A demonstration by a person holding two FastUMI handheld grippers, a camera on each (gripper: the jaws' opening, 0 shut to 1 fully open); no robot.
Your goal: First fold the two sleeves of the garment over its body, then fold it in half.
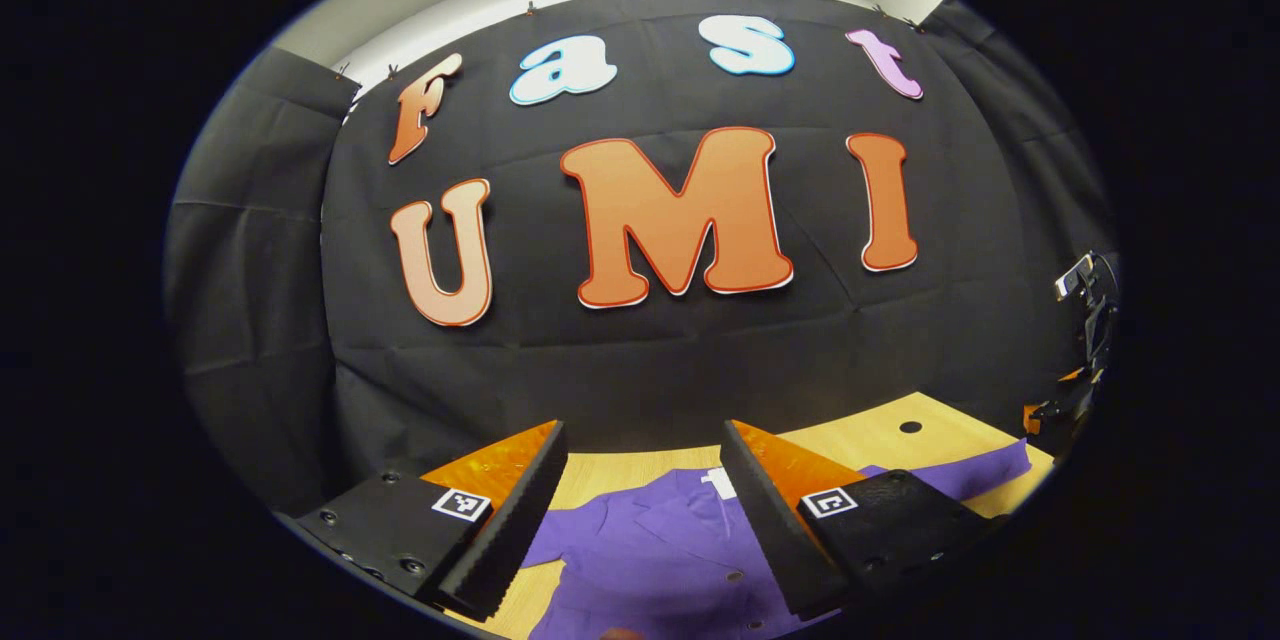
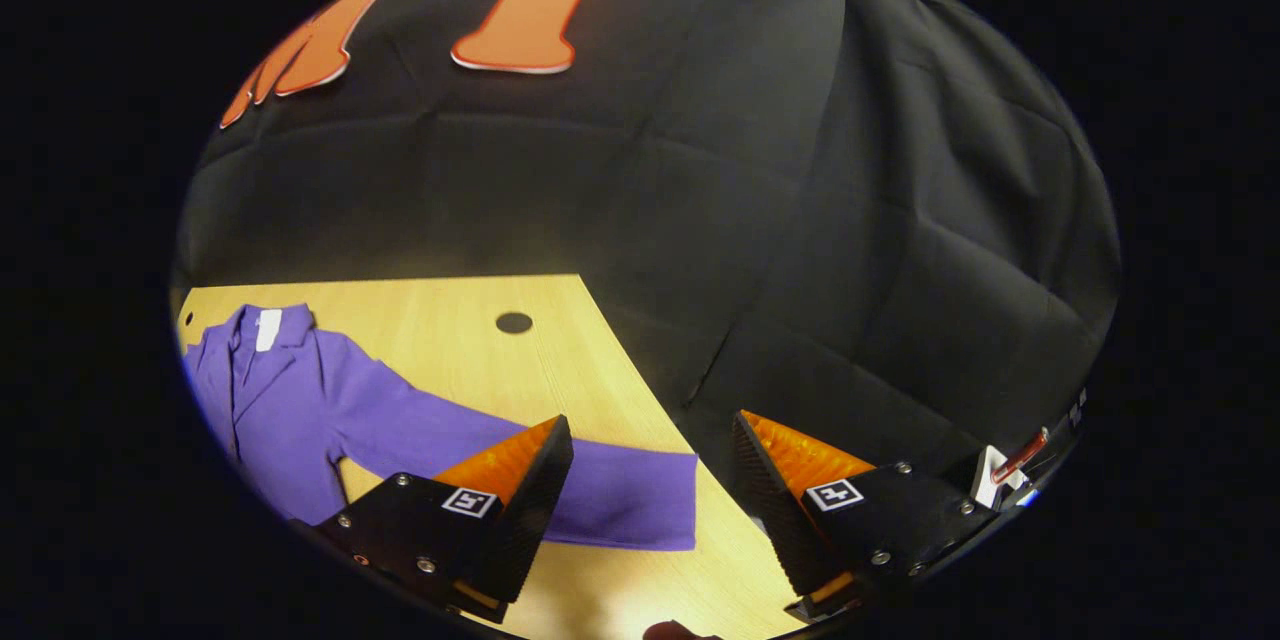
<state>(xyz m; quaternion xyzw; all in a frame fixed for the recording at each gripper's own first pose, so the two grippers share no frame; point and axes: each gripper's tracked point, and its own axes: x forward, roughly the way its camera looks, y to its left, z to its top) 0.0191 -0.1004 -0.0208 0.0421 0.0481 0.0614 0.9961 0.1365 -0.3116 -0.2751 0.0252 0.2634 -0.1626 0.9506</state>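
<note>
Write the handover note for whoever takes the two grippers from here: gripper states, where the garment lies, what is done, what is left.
Left gripper: open, holding nothing, raised over the body of the purple garment.
Right gripper: open, holding nothing, above the end of the outstretched sleeve, near the table edge.
Garment: lies flat on the wooden table, collar toward the booth wall. In the right gripper view that sleeve is spread straight out to the side, not folded.
Done: no fold is visible yet.
Left: fold both sleeves over the body, then fold the garment in half. The outstretched sleeve looks like the likely first grasp.
</note>
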